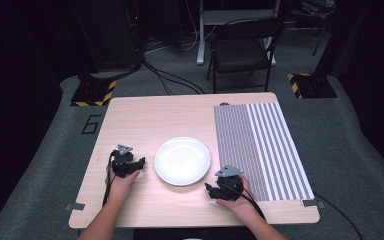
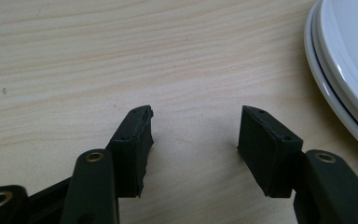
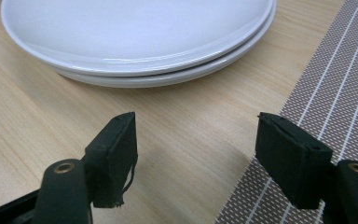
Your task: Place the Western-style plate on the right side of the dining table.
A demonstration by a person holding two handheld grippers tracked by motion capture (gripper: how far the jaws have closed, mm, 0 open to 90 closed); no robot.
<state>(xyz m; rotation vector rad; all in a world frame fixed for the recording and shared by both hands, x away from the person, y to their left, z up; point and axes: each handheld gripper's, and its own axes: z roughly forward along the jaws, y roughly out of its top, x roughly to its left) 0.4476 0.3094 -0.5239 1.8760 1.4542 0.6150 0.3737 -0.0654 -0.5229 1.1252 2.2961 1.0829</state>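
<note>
Plates point(image 1: 182, 160), two white ones stacked, are sitting on the wooden table point(image 1: 145, 117) between my two grippers, slightly nearer my side than the middle. I am seeing the seam between the upper and lower plate clearly in the right gripper view, where the stack point(image 3: 140, 42) is lying just ahead of the jaws.

I am holding the left gripper point(image 1: 139, 163) low over the bare wood just left of the stack. Its jaws are standing partly apart with nothing between them, only table grain showing in the gap point(image 2: 195, 135), and the plates' rim point(image 2: 349, 79) is curving past on the right of that view without touching either pad.

I am keeping the right gripper point(image 1: 211, 189) at the plates' near right, close to the edge of the striped grey placemat point(image 1: 260, 147). Its jaws are likewise standing moderately wide and gripping nothing point(image 3: 196, 154); one pad is hovering over wood, the other over the mat's edge point(image 3: 335, 93).

Beyond the table, a black chair point(image 1: 242, 47) is standing on the grey floor.
</note>
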